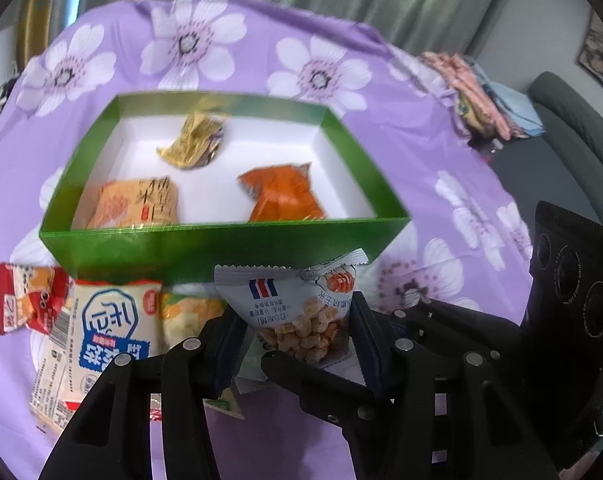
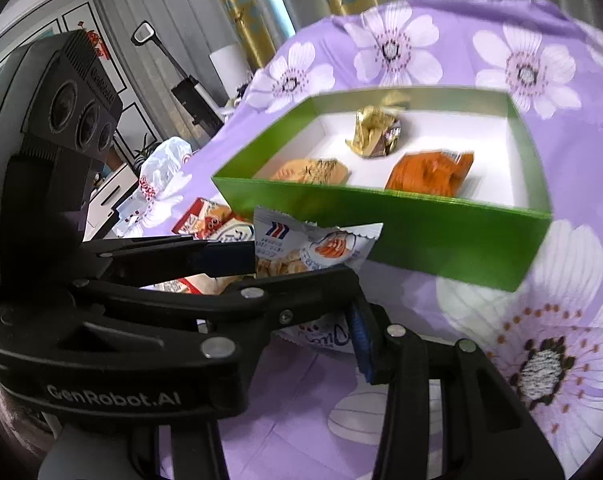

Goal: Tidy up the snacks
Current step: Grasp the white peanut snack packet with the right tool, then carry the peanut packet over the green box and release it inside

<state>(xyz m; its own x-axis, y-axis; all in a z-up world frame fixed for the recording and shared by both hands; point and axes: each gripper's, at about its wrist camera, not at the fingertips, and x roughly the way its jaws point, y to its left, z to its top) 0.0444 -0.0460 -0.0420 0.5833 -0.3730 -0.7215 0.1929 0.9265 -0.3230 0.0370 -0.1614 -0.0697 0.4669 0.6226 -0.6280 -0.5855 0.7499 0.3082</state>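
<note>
A small white snack packet (image 1: 301, 312), printed with golden kernels and a red-and-blue emblem, hangs upside down in my left fingers (image 1: 221, 344). They are part closed and pinch the packet from both sides, holding it clear of the table (image 1: 441, 152), which is covered in a purple cloth with white flowers. The packet sits just in front of the near wall of an open green box (image 1: 221, 240) with a white floor.

Three snacks already lie in the box: a tan packet (image 1: 137, 200) at the near left, an orange packet (image 1: 285, 192) at the near right and a crumpled gold packet (image 1: 193, 140) toward the back. The far right of the floor is bare.

Outside the box, to the left of my grip, more snacks lie in a loose heap: a red packet (image 1: 25, 296), a large white packet with blue lettering (image 1: 109, 320) and a yellow-green packet (image 1: 189, 312).

My right fingers (image 2: 361, 344) reach in low beside the left ones. One blue pad shows against a white wrapper edge; the other finger is hidden, so I cannot tell whether they grip anything.

I judge this to be the carrying step: one snack picked up, not yet boxed. The next move calls for lifting it over the near wall, placing it above bare floor, then opening the left fingers to let it drop.
</note>
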